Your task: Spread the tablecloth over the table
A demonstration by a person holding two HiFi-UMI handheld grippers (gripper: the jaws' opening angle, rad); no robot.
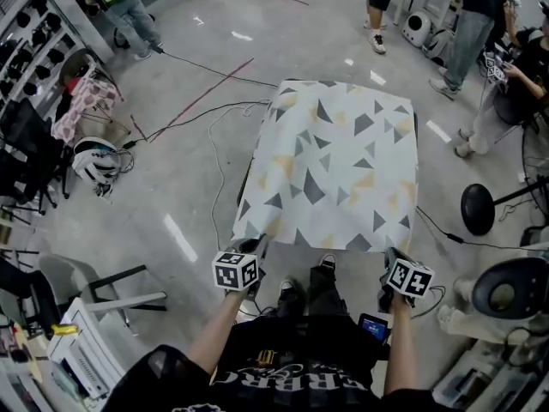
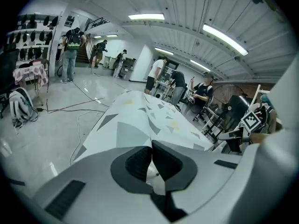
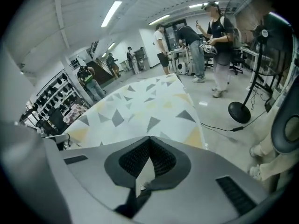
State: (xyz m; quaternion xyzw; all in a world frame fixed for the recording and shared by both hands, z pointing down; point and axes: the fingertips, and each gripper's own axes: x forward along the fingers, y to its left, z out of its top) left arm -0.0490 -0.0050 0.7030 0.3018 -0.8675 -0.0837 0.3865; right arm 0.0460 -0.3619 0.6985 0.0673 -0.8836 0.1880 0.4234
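A white tablecloth (image 1: pixel 334 166) printed with grey and yellow triangles lies spread over the table, hanging a little over its near edge. My left gripper (image 1: pixel 257 249) is shut on the cloth's near left corner, and the cloth (image 2: pixel 135 120) runs away from its closed jaws. My right gripper (image 1: pixel 393 260) is shut on the near right corner, with the cloth (image 3: pixel 140 104) stretching out ahead of its pads. The table itself is hidden under the cloth except for dark edges.
Cables (image 1: pixel 197 110) trail over the grey floor left of the table. A black floor-stand base (image 1: pixel 478 209) and its cable sit to the right. Chairs and shelves (image 1: pixel 51 144) line the left; several people (image 1: pixel 467 24) stand at the far right.
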